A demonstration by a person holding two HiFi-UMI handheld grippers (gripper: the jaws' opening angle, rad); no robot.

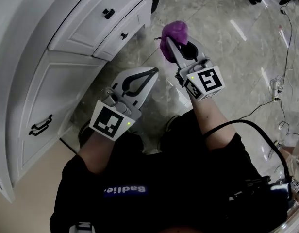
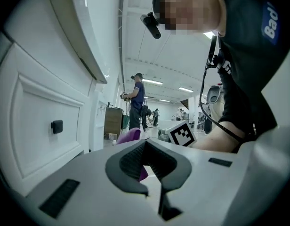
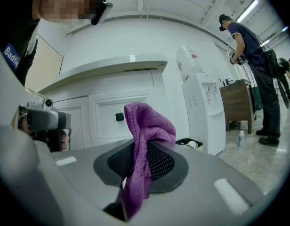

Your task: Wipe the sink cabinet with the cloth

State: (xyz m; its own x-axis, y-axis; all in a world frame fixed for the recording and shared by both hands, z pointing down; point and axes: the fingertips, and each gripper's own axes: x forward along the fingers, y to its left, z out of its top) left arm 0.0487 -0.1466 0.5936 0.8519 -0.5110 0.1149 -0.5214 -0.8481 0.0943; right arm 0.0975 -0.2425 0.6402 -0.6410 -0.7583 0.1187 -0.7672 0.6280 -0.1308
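The white sink cabinet (image 1: 67,57) fills the upper left of the head view, its two drawers with dark knobs above a panelled door with a dark handle (image 1: 40,125). The right gripper (image 1: 174,46) reaches toward the upper centre of the frame over the marbled floor (image 1: 232,42), and its jaws are pinched on the purple cloth (image 1: 174,32). The cloth bunches above the tips and sits right of the drawers, apart from the cabinet. In the right gripper view the cloth stands up between the dark ribbed pads, with one tail hanging down through the slot at the lower centre. Behind it are the cabinet front and one knob. A white water dispenser (image 3: 201,109) with a bottle on top stands right of centre, and a dark bin (image 3: 192,144) is just beside its foot. At the far right a person (image 3: 253,55) stands by a wooden desk (image 3: 237,102). The left gripper (image 1: 153,72) lies lower and left of the right one in the head view, close to the cabinet door. Its jaws meet at the tips and nothing is between them. In the left gripper view the two pads touch at the top of a small bare gap, and the cloth shows beyond them, with the cabinet along the left edge. Thin cables (image 1: 280,86) trail across the floor at the right edge of the head view.
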